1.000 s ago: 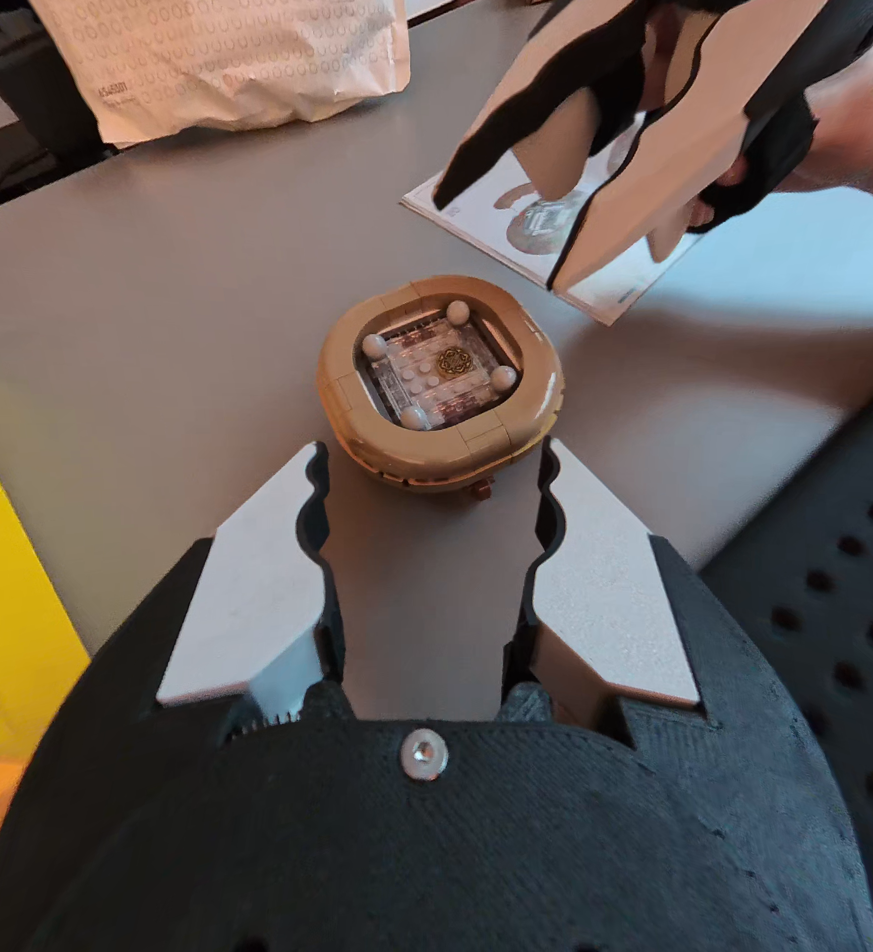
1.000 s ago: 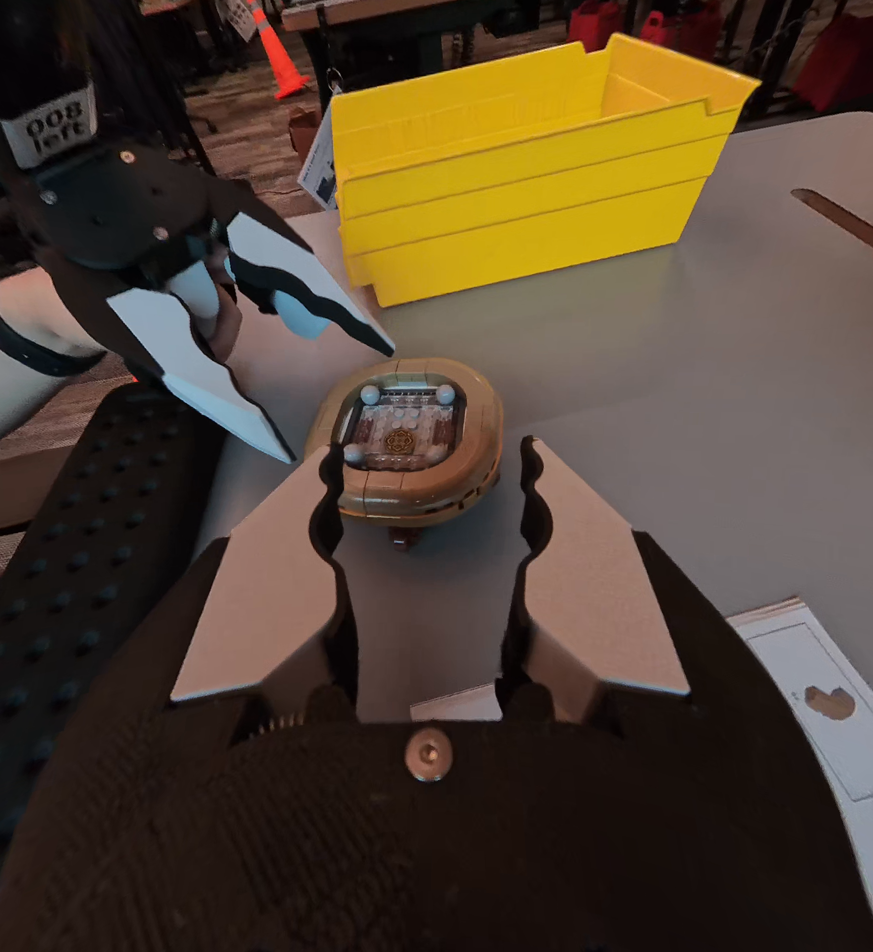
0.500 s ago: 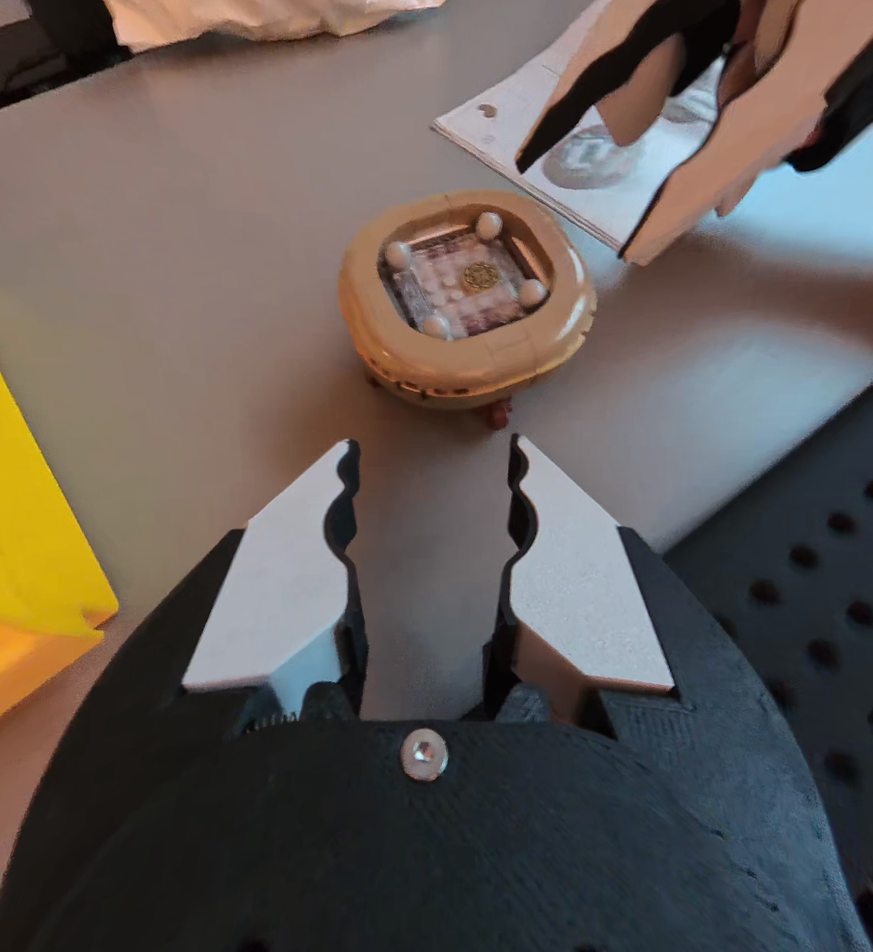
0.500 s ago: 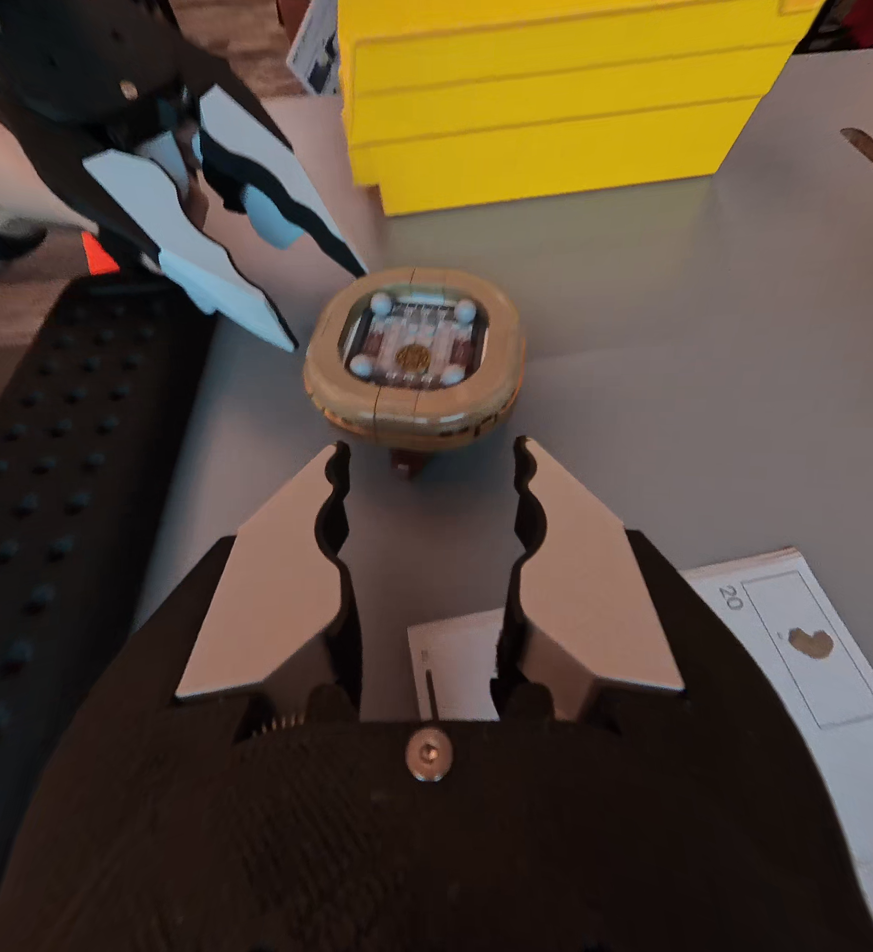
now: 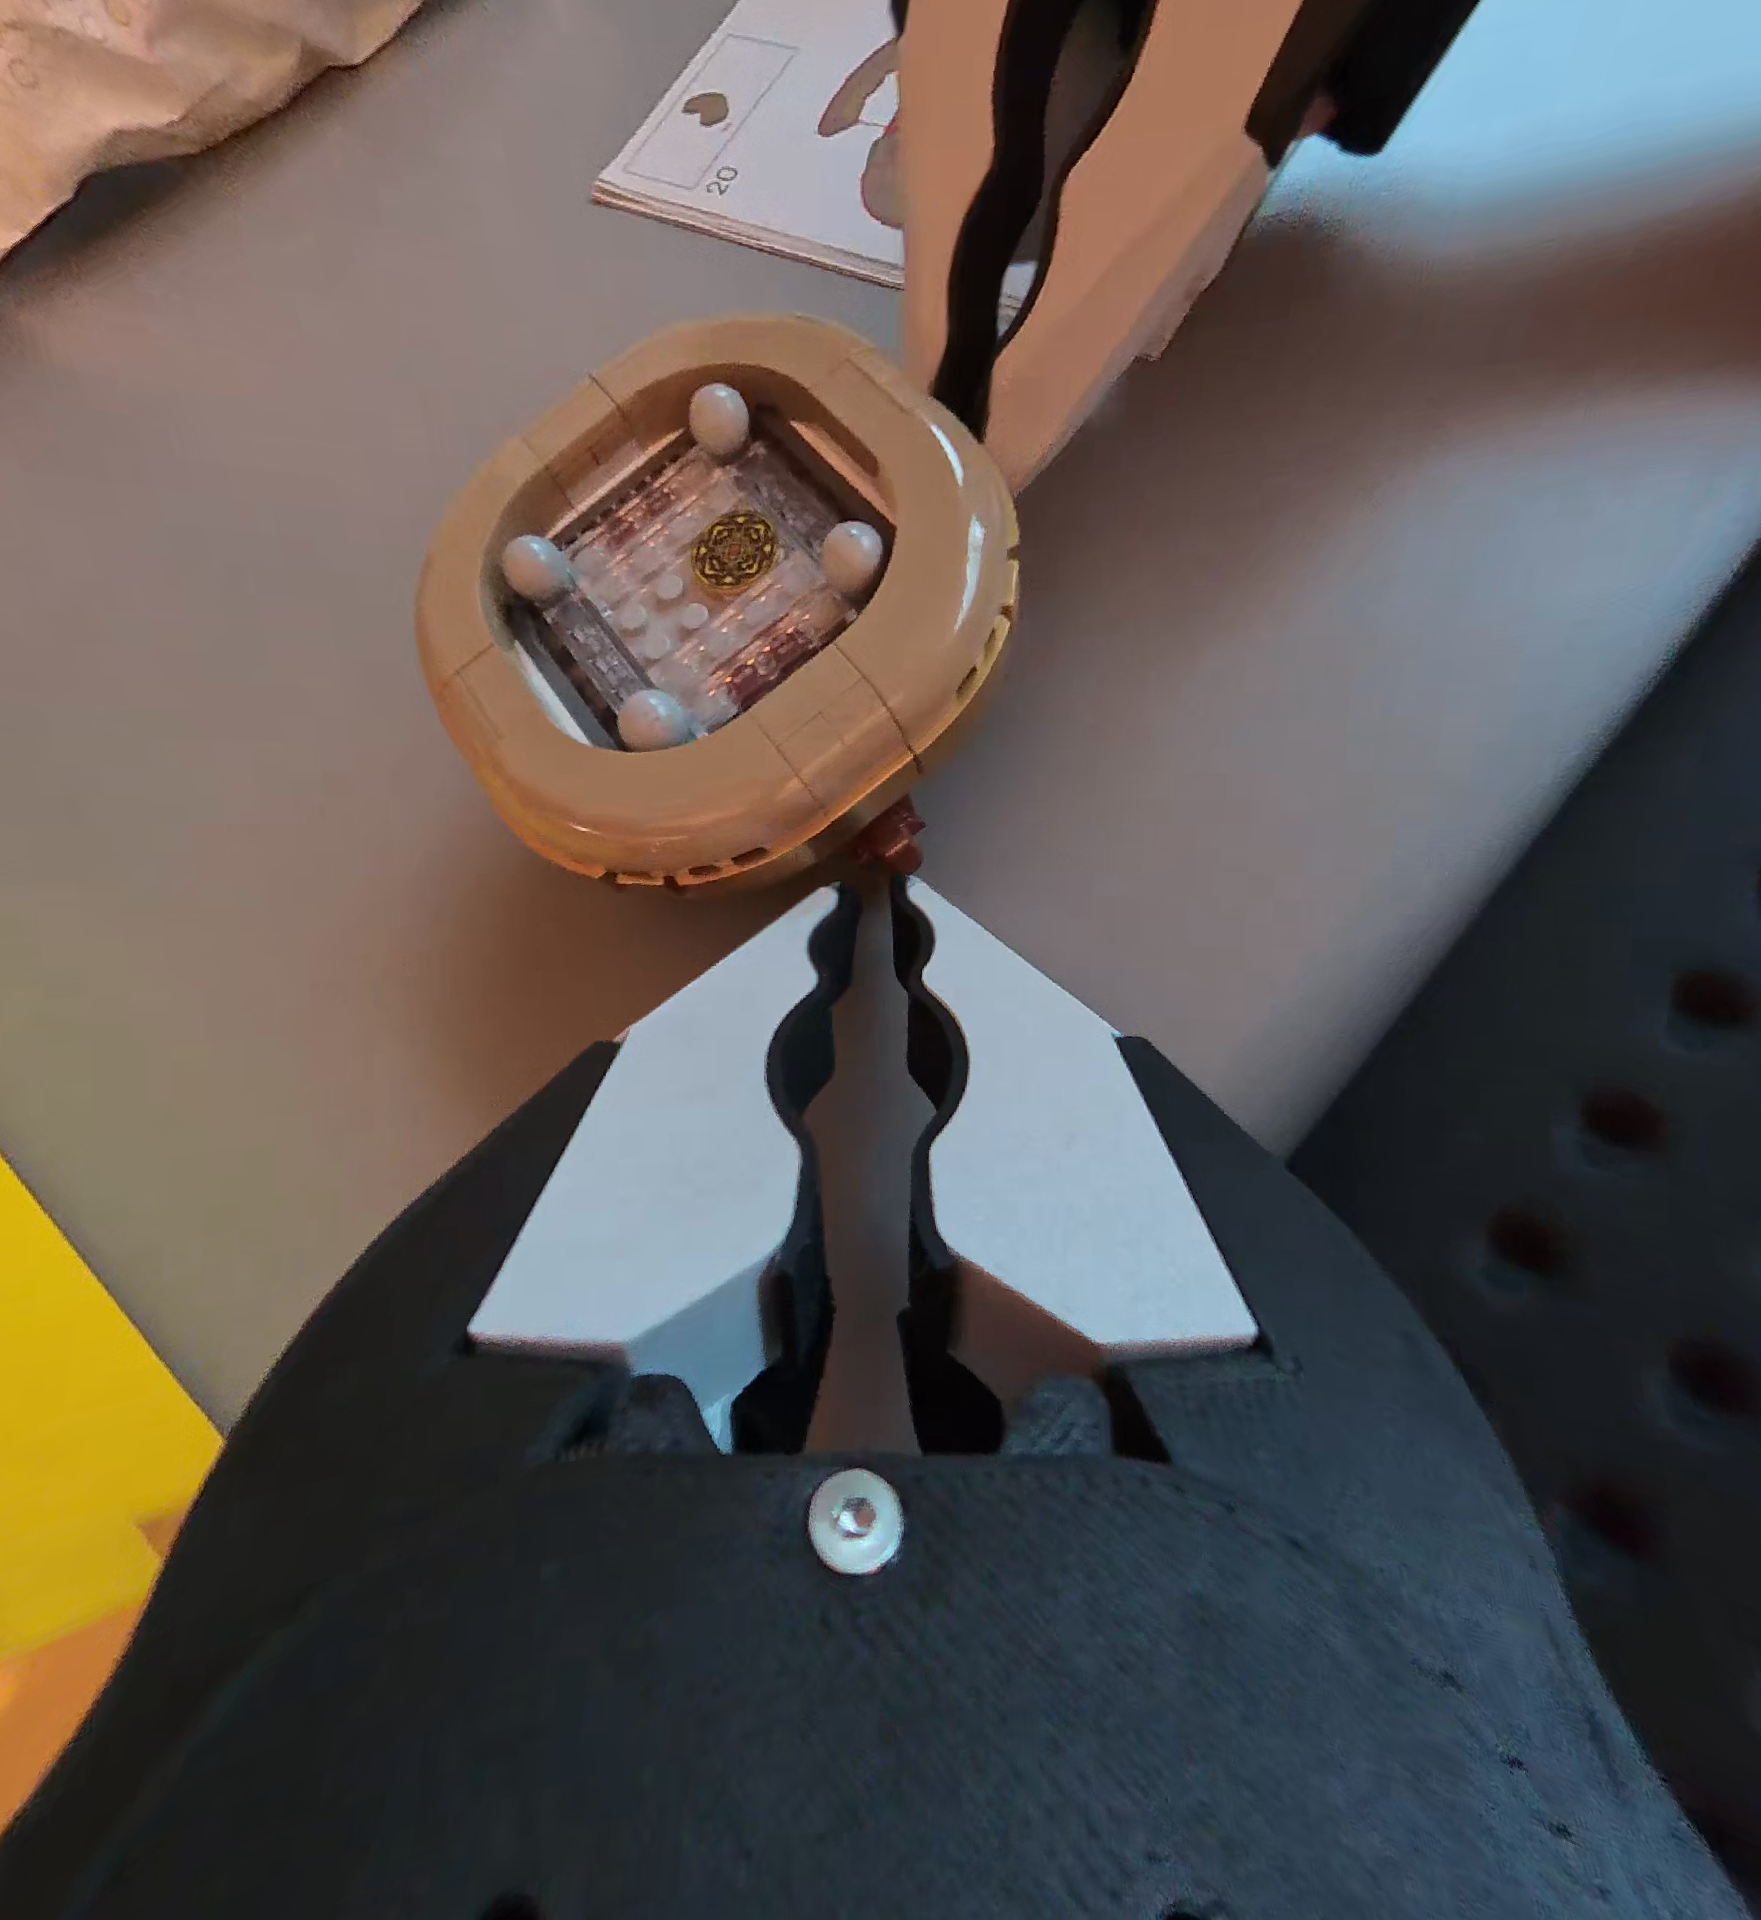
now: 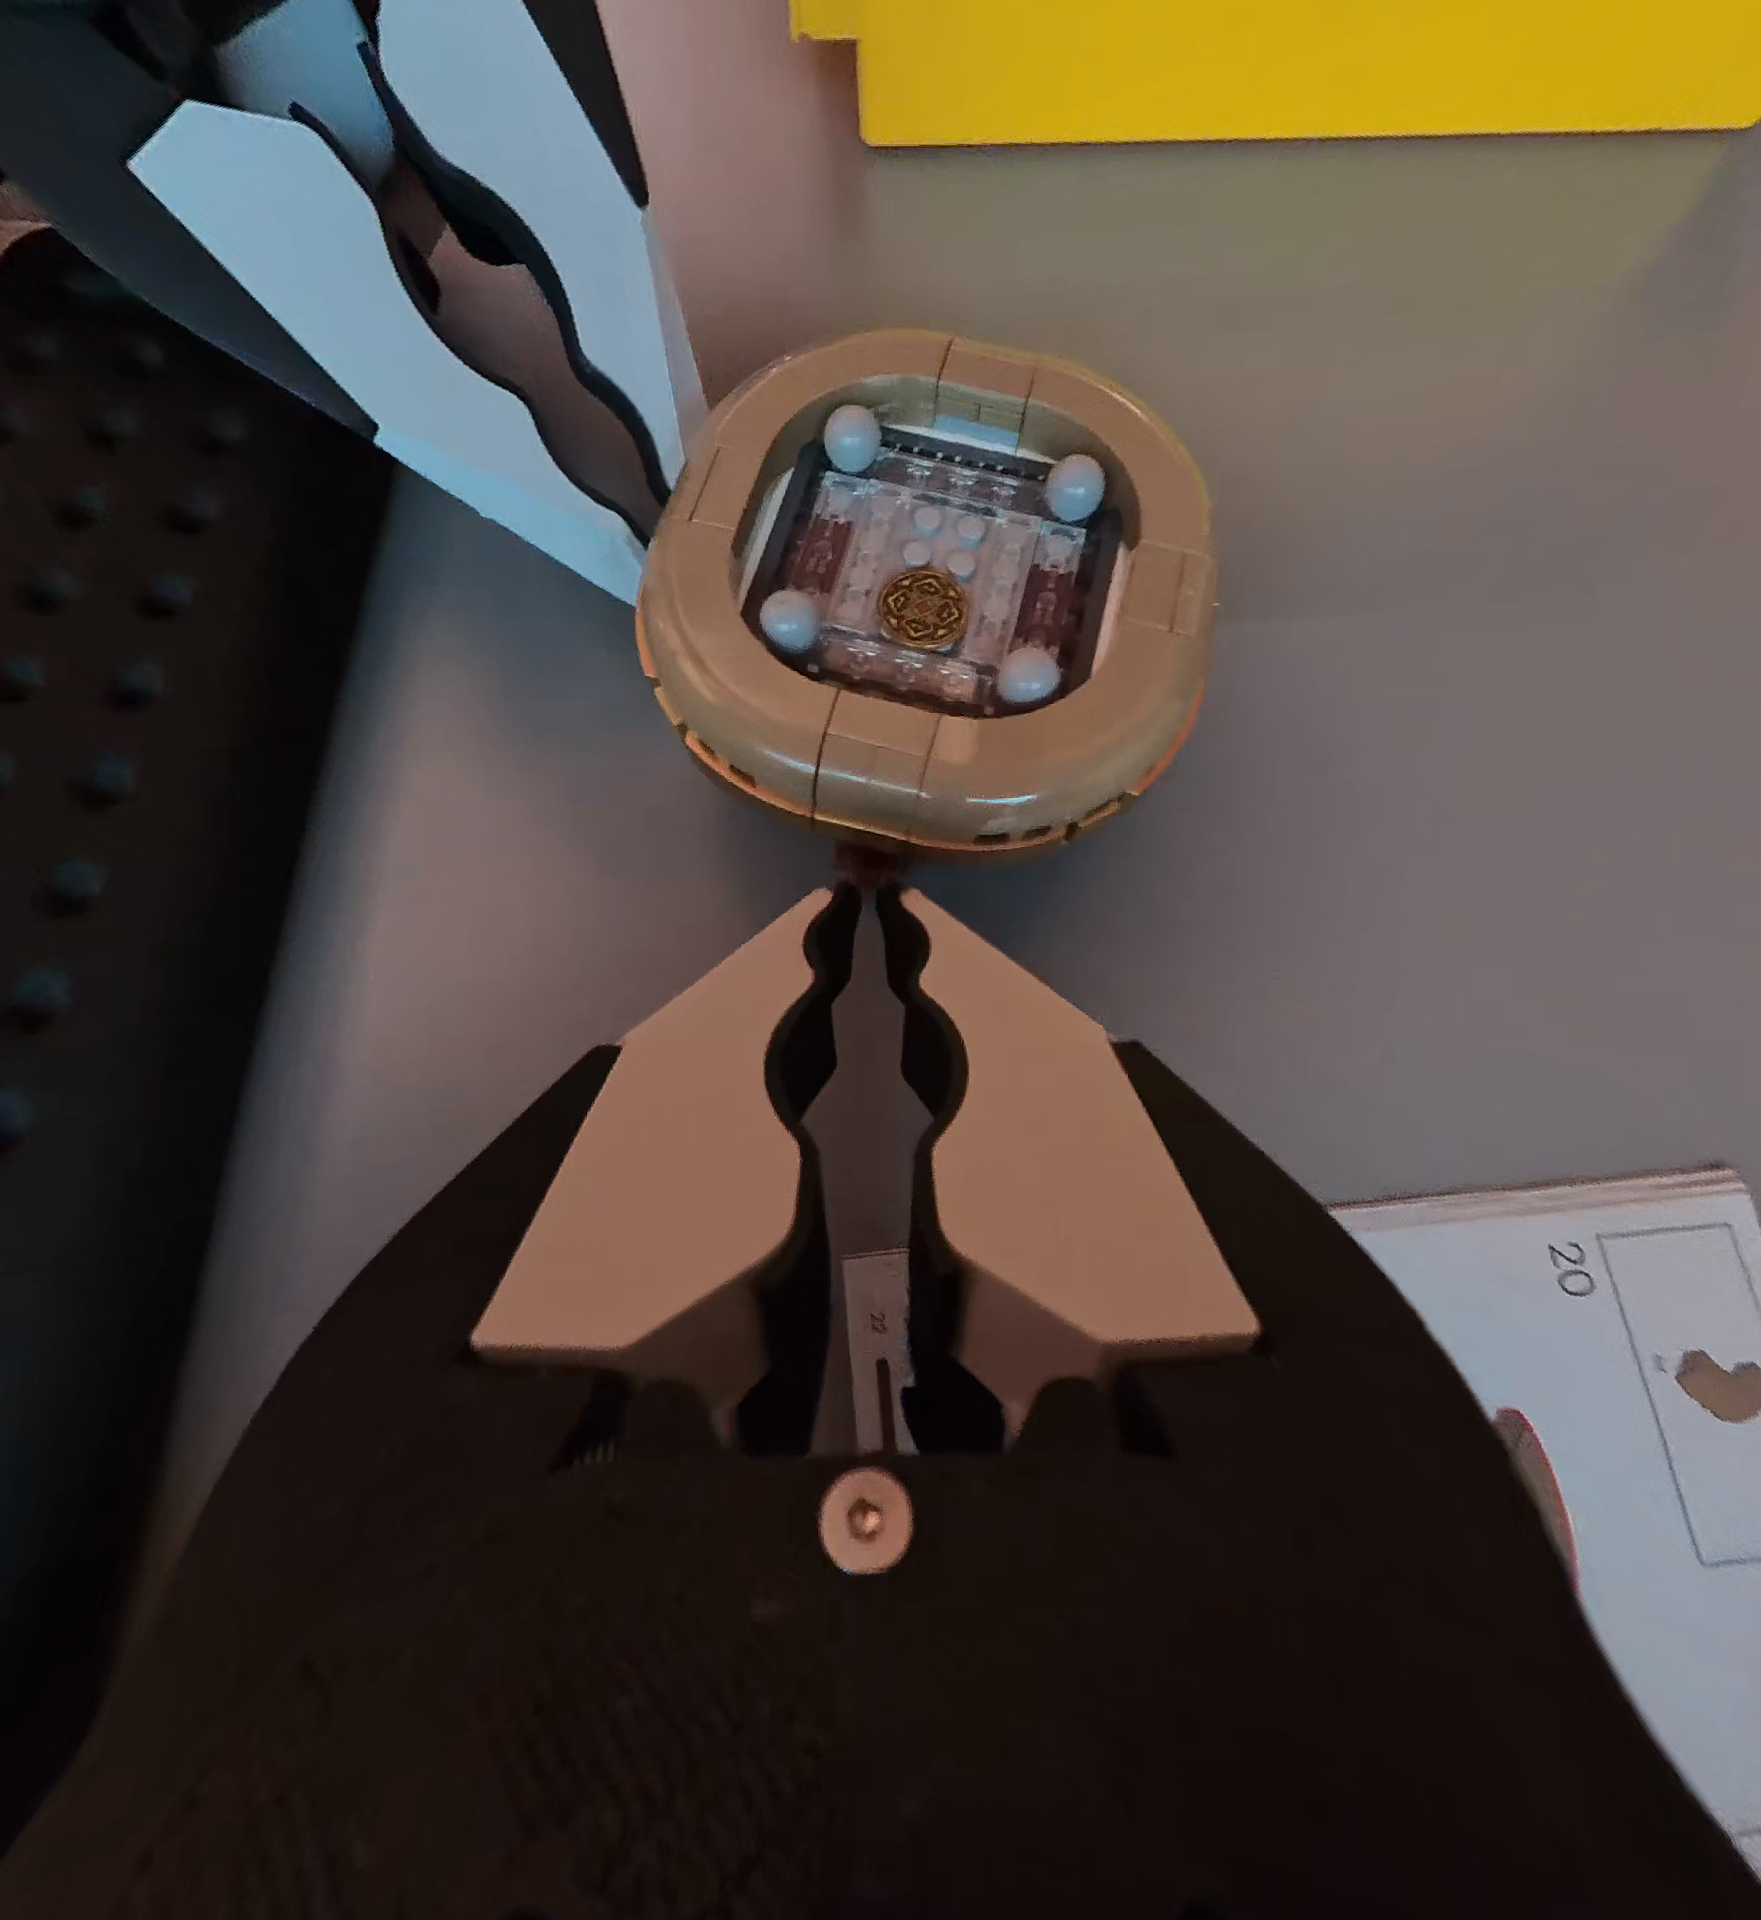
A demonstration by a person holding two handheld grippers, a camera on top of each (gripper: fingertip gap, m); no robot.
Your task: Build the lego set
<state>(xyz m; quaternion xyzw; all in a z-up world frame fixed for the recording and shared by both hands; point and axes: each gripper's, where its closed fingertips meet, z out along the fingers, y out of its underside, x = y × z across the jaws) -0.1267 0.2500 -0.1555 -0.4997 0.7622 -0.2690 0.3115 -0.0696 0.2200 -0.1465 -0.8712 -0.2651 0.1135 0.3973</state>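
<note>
A round tan lego model (image 5: 720, 790) with a clear studded centre and a gold round tile stands on the grey table (image 5: 232, 520); it also shows in the right wrist view (image 6: 917, 758). My left gripper (image 5: 871, 891) is closed to a narrow slit, its tips at a small reddish-brown peg (image 5: 897, 836) under the model's near edge. My right gripper (image 6: 860, 902) is closed the same way on a dark brown peg (image 6: 863, 862) at the model's edge. Each gripper shows in the other's view, touching the model's side: the right one (image 5: 969, 405) and the left one (image 6: 647, 520).
A yellow bin (image 6: 1323, 73) stands just behind the model, and its corner shows in the left wrist view (image 5: 14, 1351). An open instruction booklet (image 6: 1634, 1455) lies beside my right gripper. A black perforated mat (image 6: 76, 831) borders the table. A white paper bag (image 5: 76, 94) lies far back.
Both grippers have moved in to the model's edges and closed from wide open to a narrow slit at the pegs. The model has stayed on the table.
</note>
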